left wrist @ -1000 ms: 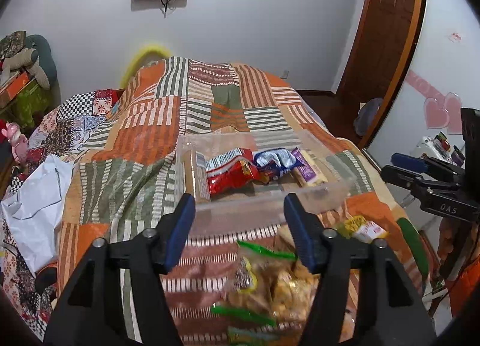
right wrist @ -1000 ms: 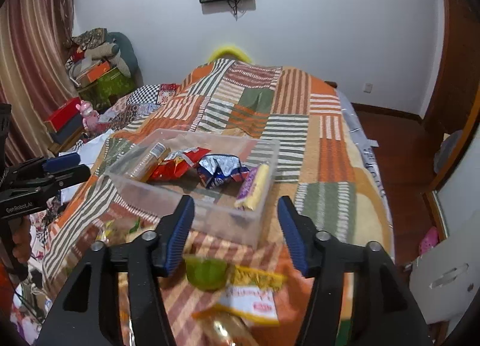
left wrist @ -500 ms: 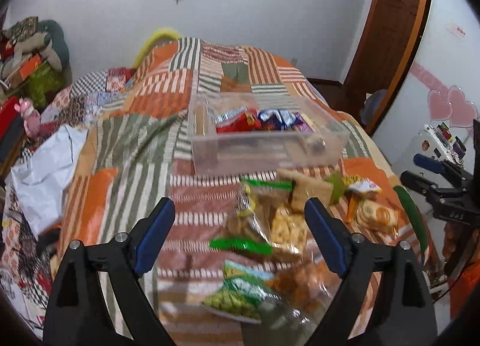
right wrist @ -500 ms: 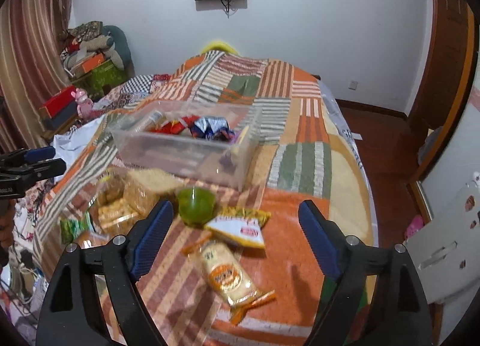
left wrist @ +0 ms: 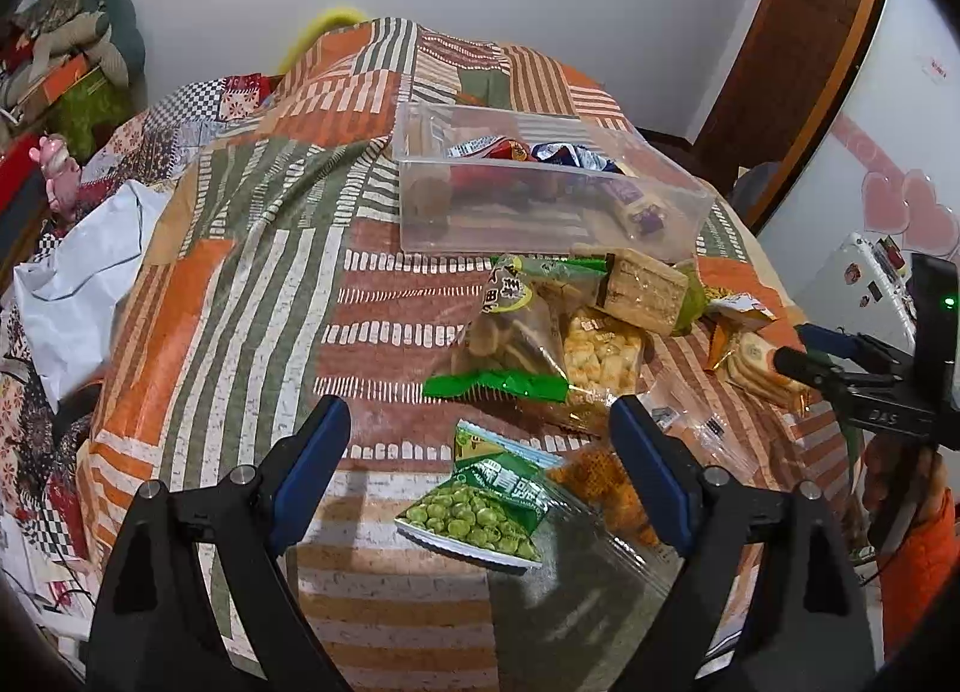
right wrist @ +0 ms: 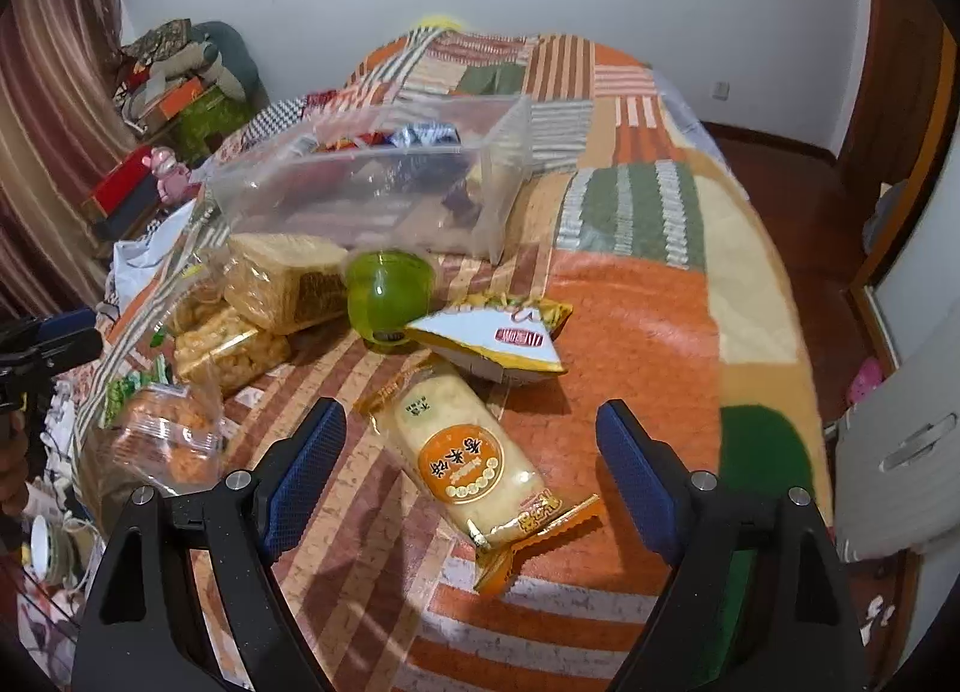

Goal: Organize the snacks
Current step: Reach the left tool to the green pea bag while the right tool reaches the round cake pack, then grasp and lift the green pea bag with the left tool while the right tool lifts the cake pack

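Orange-printed plastic rice-cracker packet (right wrist: 474,452) is shown on patchwork quilt (right wrist: 636,320), between spread, empty tongs of right gripper (right wrist: 471,455). Left gripper (left wrist: 480,452) likewise agape. Packet judged light, crinkly, fragile; mid-body hold advised.

Both wrist cams look down-fwd over bed, sharing clear bin (left wrist: 540,194) (right wrist: 384,176).

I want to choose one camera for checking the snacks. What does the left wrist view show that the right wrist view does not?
Only the left wrist view: the green pea packet between the open left hand-held gripper.

Only the right wrist view: the whole long orange-and-white rice cracker packet between the open right hand-held gripper.

Both: the clear plastic box and green plastic cup.
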`<act>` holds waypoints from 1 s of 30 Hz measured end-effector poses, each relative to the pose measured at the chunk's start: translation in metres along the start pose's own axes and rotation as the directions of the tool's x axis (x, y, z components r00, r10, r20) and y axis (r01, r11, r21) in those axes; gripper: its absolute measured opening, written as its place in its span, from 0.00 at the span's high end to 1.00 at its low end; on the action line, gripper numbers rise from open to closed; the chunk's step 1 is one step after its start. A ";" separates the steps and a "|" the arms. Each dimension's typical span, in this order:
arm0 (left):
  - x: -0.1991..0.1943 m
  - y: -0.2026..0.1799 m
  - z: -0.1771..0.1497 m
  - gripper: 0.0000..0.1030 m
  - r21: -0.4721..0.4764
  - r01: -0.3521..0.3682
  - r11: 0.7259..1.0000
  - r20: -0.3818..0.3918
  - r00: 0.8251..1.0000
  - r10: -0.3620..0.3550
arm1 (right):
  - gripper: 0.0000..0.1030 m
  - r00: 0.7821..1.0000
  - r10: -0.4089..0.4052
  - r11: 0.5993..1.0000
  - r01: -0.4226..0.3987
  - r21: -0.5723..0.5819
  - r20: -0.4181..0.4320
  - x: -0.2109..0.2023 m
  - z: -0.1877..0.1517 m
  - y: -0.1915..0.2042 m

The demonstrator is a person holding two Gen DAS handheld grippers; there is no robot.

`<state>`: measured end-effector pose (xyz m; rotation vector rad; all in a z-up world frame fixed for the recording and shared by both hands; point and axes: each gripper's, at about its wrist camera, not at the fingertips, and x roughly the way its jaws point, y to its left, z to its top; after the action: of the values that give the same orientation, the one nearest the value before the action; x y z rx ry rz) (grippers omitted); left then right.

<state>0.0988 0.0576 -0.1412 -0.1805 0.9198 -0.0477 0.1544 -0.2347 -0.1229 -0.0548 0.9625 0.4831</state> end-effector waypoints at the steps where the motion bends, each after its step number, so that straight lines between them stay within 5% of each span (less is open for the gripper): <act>1: 0.001 0.000 -0.001 0.14 0.005 0.000 1.000 -0.006 1.000 0.000 | 0.25 1.000 0.008 1.000 -0.008 -0.001 -0.010 0.003 -0.001 0.001; 6: 0.010 -0.005 -0.009 0.14 0.058 -0.014 0.998 -0.045 0.999 0.016 | 0.53 0.996 0.064 0.998 -0.065 -0.013 -0.068 0.013 -0.012 0.010; 12: 0.025 -0.003 -0.024 0.14 0.077 -0.020 0.997 -0.102 0.994 0.028 | 0.65 0.992 0.103 0.994 -0.106 -0.028 -0.077 0.007 -0.024 0.022; 21: 0.031 0.010 -0.032 0.16 0.004 0.044 0.999 -0.107 0.993 -0.043 | 0.65 0.985 0.145 0.988 -0.149 -0.040 -0.089 -0.002 -0.031 0.034; 28: 0.035 0.025 -0.028 0.43 -0.067 0.024 0.997 -0.086 0.996 -0.030 | 0.65 0.984 0.151 0.987 -0.155 -0.034 -0.095 0.006 -0.023 0.038; 30: 0.034 0.029 -0.028 0.44 -0.073 0.025 0.997 -0.086 0.996 -0.031 | 0.65 0.983 0.155 0.987 -0.159 -0.028 -0.093 0.006 -0.023 0.037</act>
<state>0.0964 0.0780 -0.1897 -0.2600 1.0068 -0.0487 0.1244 -0.2051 -0.1350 -0.0327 1.0518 0.6474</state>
